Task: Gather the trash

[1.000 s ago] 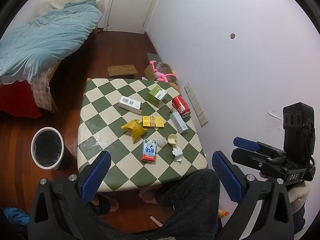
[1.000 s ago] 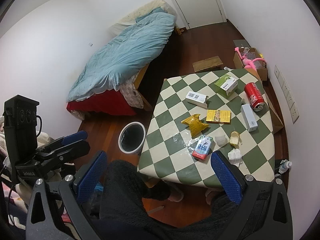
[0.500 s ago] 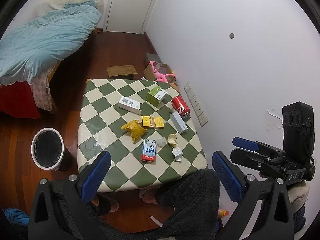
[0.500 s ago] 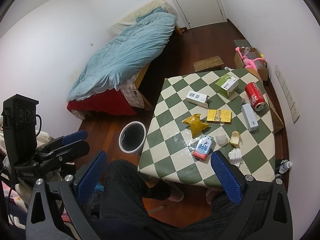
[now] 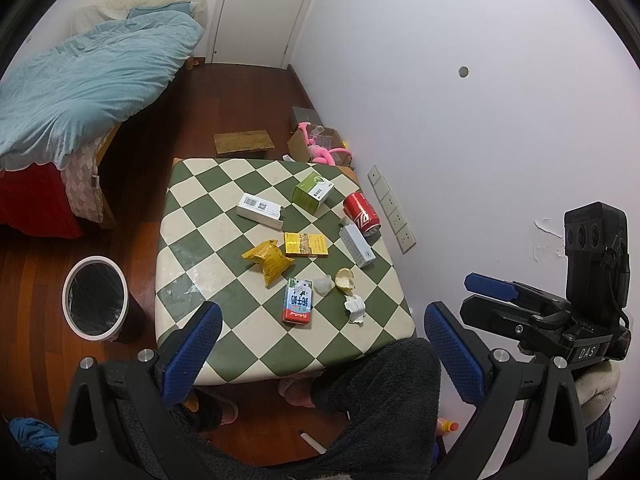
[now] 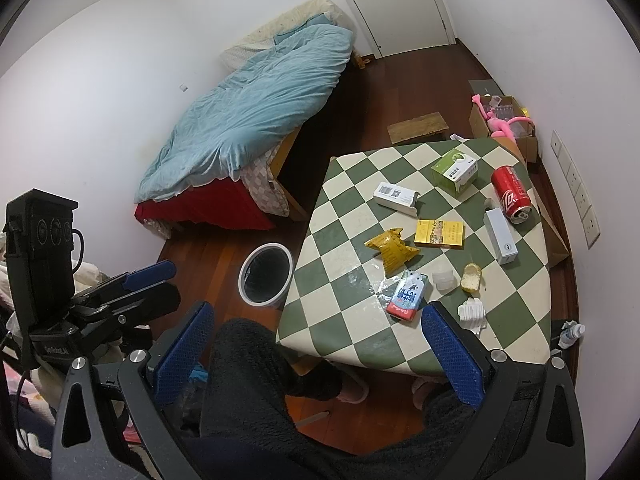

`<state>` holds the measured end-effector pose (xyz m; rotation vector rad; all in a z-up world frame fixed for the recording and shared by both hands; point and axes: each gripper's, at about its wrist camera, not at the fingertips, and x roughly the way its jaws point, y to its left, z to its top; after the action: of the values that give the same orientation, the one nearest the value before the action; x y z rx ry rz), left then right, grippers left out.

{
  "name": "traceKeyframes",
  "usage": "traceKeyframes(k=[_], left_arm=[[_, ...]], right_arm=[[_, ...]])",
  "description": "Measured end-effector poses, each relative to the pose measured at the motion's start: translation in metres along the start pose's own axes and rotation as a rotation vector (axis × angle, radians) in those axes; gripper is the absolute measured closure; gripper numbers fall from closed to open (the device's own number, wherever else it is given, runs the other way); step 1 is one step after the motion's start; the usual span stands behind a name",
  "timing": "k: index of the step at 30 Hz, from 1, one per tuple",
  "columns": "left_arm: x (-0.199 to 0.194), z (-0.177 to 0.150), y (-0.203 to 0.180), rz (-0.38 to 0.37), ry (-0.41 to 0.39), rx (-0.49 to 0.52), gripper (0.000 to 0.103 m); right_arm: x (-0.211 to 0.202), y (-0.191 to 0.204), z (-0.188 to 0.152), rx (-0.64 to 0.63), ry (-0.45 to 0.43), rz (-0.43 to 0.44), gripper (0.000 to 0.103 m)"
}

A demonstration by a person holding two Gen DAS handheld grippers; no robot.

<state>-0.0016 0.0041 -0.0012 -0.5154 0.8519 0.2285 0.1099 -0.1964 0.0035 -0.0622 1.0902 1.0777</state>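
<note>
nothing has been picked up yet, so this looks like the very start: both the left gripper (image 5: 318, 344) and the right gripper (image 6: 316, 346) hang high above the person's lap with jaws spread wide and empty. the trash lies scattered on the green-and-white checkered table (image 5: 192, 216): a red soda can on its side (image 5: 361, 213), a crumpled yellow snack bag (image 5: 271, 260), a flat yellow carton (image 5: 306, 245), a small red-and-blue drink carton (image 5: 298, 301) and a crumpled white tissue (image 5: 355, 307) nearest the front edge. the white-rimmed round waste bin (image 5: 96, 298) stands on the floor just beside the table. the next move probably means lowering one gripper onto a near item, closing, then carrying it over the bin
</note>
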Motion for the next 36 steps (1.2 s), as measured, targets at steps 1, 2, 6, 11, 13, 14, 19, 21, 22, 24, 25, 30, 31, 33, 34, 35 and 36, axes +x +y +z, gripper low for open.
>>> traceKeyframes(k=[1, 2, 6, 11, 13, 14, 19, 21, 22, 24, 25, 30, 31, 33, 34, 35, 36], left_arm=[[0.000, 0.000, 0.000, 0.001, 0.000, 0.000, 0.000], [-0.001, 0.000, 0.000, 0.000, -0.001, 0.000, 0.000], [-0.001, 0.000, 0.000, 0.000, -0.001, 0.000, 0.000], [-0.002, 0.001, 0.000, 0.000, -0.003, 0.001, 0.000], [-0.004, 0.003, 0.001, 0.001, -0.003, 0.002, 0.000], [-0.004, 0.003, 0.001, 0.000, -0.002, 0.001, 0.000], [-0.004, 0.003, 0.001, 0.001, -0.005, 0.002, 0.000], [-0.005, 0.004, 0.001, 0.001, -0.006, 0.003, 0.000], [-0.005, 0.005, 0.001, 0.001, -0.007, 0.002, 0.000], [-0.006, 0.005, 0.001, 0.001, -0.007, 0.002, 0.000], [-0.007, 0.006, 0.002, 0.001, -0.007, 0.001, 0.000], [-0.006, 0.005, 0.001, 0.000, -0.008, 0.004, 0.000], [-0.007, 0.005, 0.001, 0.000, -0.008, 0.004, 0.000], [-0.007, 0.006, 0.001, -0.002, -0.008, 0.004, 0.000], [-0.009, 0.007, 0.001, -0.003, -0.009, 0.005, 0.000], [-0.010, 0.007, 0.002, -0.004, -0.010, 0.007, 0.000], [-0.011, 0.007, 0.001, -0.005, -0.011, 0.009, 0.000]], right_arm=[[0.001, 0.001, 0.000, 0.000, 0.000, 0.000, 0.000], [0.000, 0.001, 0.000, 0.000, 0.000, 0.000, 0.000], [0.000, 0.001, 0.000, -0.001, 0.000, 0.001, 0.000], [0.000, 0.002, 0.001, 0.000, -0.001, 0.000, 0.000], [0.000, 0.002, 0.001, 0.000, -0.001, 0.001, 0.000], [0.000, 0.002, 0.001, 0.000, 0.000, 0.001, 0.000], [0.001, 0.002, 0.000, 0.001, -0.001, 0.001, 0.000], [0.000, 0.002, 0.000, -0.001, -0.001, 0.000, 0.000], [0.000, 0.002, 0.000, -0.001, -0.003, 0.000, 0.000], [0.001, 0.005, 0.001, -0.003, -0.004, 0.001, 0.000], [0.001, 0.005, 0.001, -0.003, -0.004, 0.001, 0.000], [0.002, 0.005, 0.000, -0.003, -0.004, 0.002, 0.000], [0.002, 0.005, 0.000, -0.003, -0.004, 0.002, 0.000], [0.002, 0.004, 0.000, -0.003, -0.005, 0.001, 0.000], [0.002, 0.003, 0.000, -0.003, -0.005, 0.001, 0.000], [0.001, 0.003, -0.001, -0.004, -0.005, 0.001, 0.000], [0.002, 0.003, -0.001, -0.003, -0.006, 0.001, 0.000]])
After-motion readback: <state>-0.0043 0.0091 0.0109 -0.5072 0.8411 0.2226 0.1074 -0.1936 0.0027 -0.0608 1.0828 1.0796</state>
